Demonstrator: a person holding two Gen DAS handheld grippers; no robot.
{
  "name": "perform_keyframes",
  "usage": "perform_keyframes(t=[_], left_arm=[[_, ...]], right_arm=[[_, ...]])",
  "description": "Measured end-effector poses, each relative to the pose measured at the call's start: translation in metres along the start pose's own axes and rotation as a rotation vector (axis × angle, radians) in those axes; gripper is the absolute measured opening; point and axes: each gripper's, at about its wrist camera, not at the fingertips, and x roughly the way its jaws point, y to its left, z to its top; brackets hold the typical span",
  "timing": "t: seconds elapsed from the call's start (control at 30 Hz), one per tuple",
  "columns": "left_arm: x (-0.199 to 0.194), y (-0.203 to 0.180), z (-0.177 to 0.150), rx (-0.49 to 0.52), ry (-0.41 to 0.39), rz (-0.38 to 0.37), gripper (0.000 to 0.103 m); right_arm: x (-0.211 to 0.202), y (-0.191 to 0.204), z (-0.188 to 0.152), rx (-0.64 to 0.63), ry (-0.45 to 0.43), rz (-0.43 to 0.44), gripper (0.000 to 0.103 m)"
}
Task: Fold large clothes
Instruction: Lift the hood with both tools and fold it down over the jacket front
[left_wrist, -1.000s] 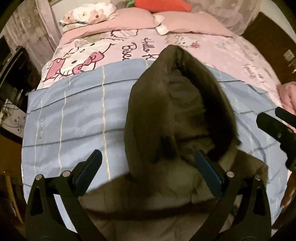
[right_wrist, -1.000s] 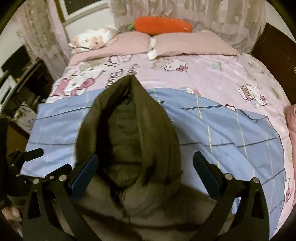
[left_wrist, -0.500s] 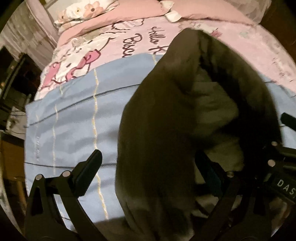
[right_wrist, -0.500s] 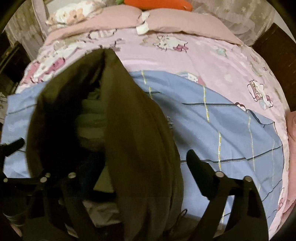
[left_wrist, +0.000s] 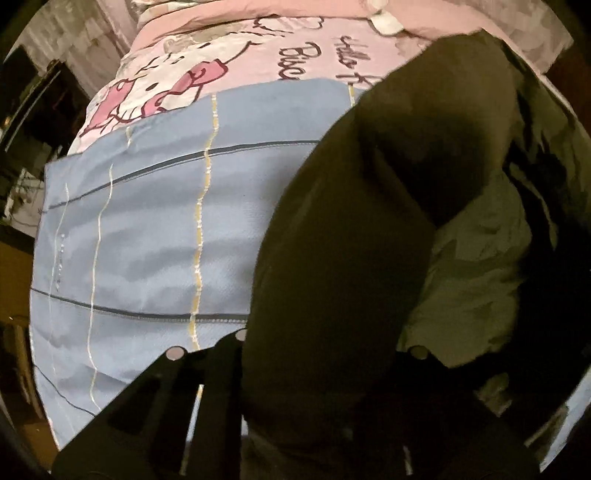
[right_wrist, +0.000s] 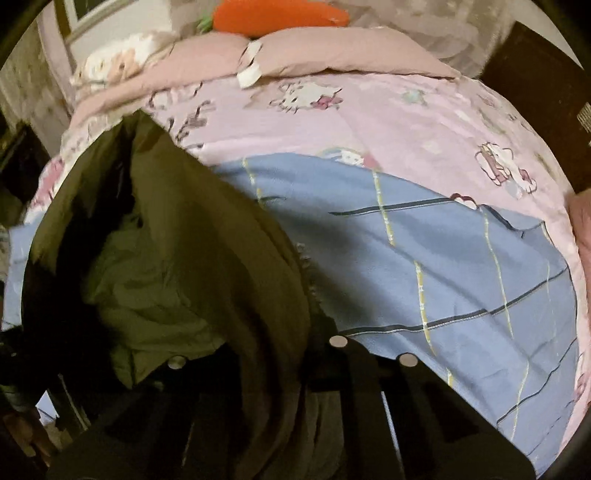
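The jaws of both the left gripper (left_wrist: 317, 369) and the right gripper (right_wrist: 258, 354), wide apart a moment ago, are now clenched on the olive jacket (left_wrist: 351, 240). Between them the hood is gathered, so lifting for a fold seems prepared.

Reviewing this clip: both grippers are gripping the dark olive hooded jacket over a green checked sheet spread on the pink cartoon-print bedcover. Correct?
Not quite: the sheet is blue, not green. The right wrist view shows the blue checked sheet with dark and pale yellow lines, lying on the pink cartoon-print bedcover. The rest holds: the left gripper and right gripper each have jaws closed on the dark olive hooded jacket.
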Motion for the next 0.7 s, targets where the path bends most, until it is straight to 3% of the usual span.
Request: perform_keyframes(t=[0.17,0.3,0.47,0.57,0.7], left_arm=[[-0.027,0.017,-0.016,-0.081,-0.026,-0.067,0.013],[-0.073,0.028,-0.044,-0.084,-0.101,-0.143,0.013],[-0.139,0.033,-0.11,-0.041,-0.208,-0.225,0.013],[-0.169,0.035,-0.158,-0.006,-0.267,-0.259,0.013],[-0.185,0.038,-0.222,0.021,-0.286,-0.302,0.014]], right_arm=[[-0.035,-0.017,-0.01,0.036,-0.057,0.079,0.008],[-0.079,-0.031,-0.034,0.033,-0.136,0.125,0.008],[-0.142,-0.048,-0.082,0.076,-0.228,0.223,0.008],[-0.182,-0.053,-0.128,0.079,-0.285,0.281,0.009],[-0.208,-0.067,-0.184,0.103,-0.299,0.32,0.009]])
